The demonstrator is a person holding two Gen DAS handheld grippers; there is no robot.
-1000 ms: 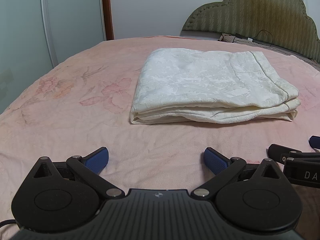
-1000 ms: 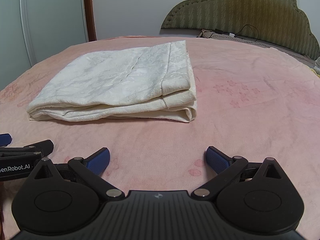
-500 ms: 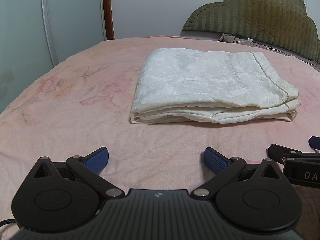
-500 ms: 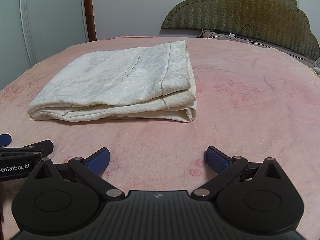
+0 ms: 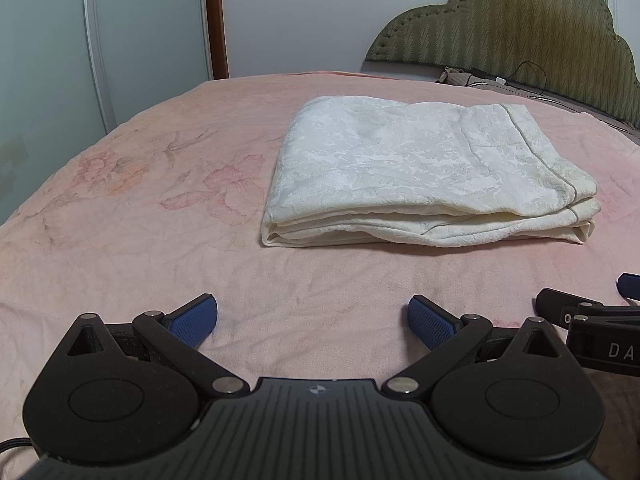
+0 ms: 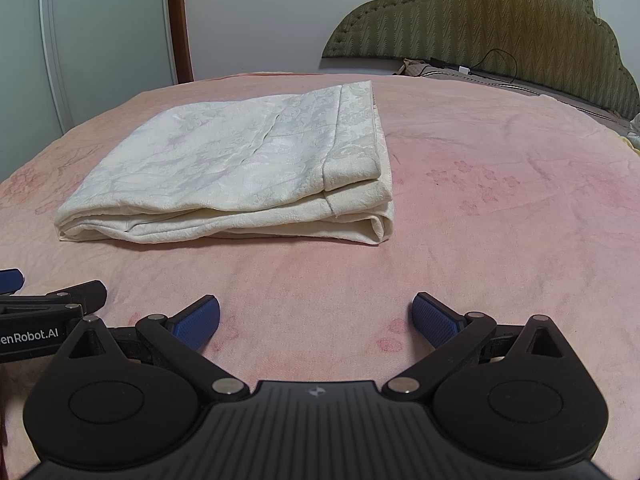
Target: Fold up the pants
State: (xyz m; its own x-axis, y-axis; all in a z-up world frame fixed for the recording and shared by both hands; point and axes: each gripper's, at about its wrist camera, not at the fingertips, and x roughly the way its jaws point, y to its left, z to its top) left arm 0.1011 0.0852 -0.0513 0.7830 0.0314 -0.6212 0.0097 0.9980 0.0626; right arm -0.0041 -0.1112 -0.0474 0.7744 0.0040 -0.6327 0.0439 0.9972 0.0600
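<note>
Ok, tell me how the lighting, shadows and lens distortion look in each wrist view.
Left wrist view: soft, even indoor light; the folded pants cast a thin shadow along their near edge; fisheye bows the bed into a dome and darkens the corners. Right wrist view: same flat light, no glare, the pants sharp, the headboard curved by the lens.

Matt embossed cloth pants [image 5: 420, 168], soft cloth bedspread [image 5: 160, 240]

Cream patterned pants [image 5: 424, 176] lie folded flat in a layered rectangle.

Pants [image 5: 424, 184] on bed [image 5: 160, 216] — headboard [image 5: 520, 36] behind
</note>
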